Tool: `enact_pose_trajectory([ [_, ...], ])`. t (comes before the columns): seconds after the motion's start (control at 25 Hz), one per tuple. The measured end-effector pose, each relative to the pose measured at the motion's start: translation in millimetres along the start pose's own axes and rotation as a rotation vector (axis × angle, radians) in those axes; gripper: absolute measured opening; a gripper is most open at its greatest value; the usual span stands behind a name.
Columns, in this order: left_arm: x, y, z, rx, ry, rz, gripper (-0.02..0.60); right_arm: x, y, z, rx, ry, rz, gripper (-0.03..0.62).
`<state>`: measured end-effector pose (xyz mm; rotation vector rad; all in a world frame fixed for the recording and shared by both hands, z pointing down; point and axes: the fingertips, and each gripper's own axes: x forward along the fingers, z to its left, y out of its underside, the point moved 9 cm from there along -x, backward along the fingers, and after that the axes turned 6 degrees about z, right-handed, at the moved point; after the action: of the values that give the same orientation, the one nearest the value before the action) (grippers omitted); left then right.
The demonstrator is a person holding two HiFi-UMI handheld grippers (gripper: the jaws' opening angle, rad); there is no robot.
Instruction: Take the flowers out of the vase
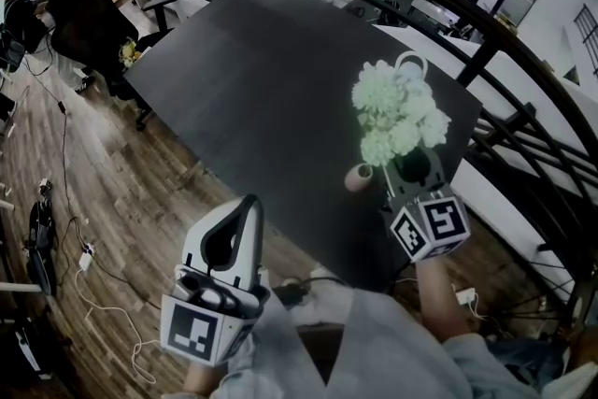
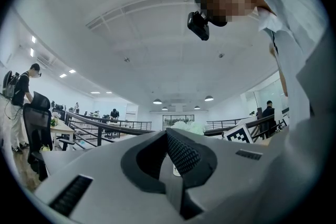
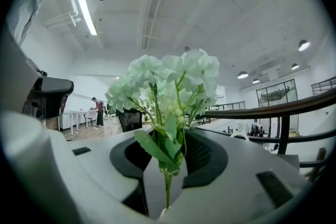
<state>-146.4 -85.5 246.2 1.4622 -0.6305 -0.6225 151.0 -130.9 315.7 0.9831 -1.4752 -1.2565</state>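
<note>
A bunch of pale white-green flowers (image 1: 397, 112) stands over the dark table (image 1: 262, 89). My right gripper (image 1: 404, 165) is shut on their stems just below the leaves. In the right gripper view the flowers (image 3: 168, 78) rise from between the jaws of the right gripper (image 3: 168, 165). A thin stem (image 3: 167, 189) runs down out of sight. The small pinkish vase (image 1: 358, 178) stands on the table just left of that gripper. My left gripper (image 1: 245, 212) hangs off the table's near edge, shut and holding nothing. From the left gripper (image 2: 169, 165) I see the flowers (image 2: 189, 126) far ahead.
A dark metal railing (image 1: 523, 61) curves round the table's far and right sides. Wooden floor with cables (image 1: 84, 252) lies to the left. Office desks, a black chair (image 1: 89, 23) and a person are at the far left. The table's near edge runs between my grippers.
</note>
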Motion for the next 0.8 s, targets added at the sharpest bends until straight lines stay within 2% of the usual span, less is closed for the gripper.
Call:
enact_pose_trajectory([
  [0.36, -7, -1, 0, -0.006, -0.011, -0.001, -0.003, 4, -18, 16, -0.023, -0.059, -0.027, 0.138],
  [0.8, -21, 1, 6, -0.001, -0.087, 0.007, -0.003, 23, 6, 50, -0.019, -0.176, 0.052, 0.127],
])
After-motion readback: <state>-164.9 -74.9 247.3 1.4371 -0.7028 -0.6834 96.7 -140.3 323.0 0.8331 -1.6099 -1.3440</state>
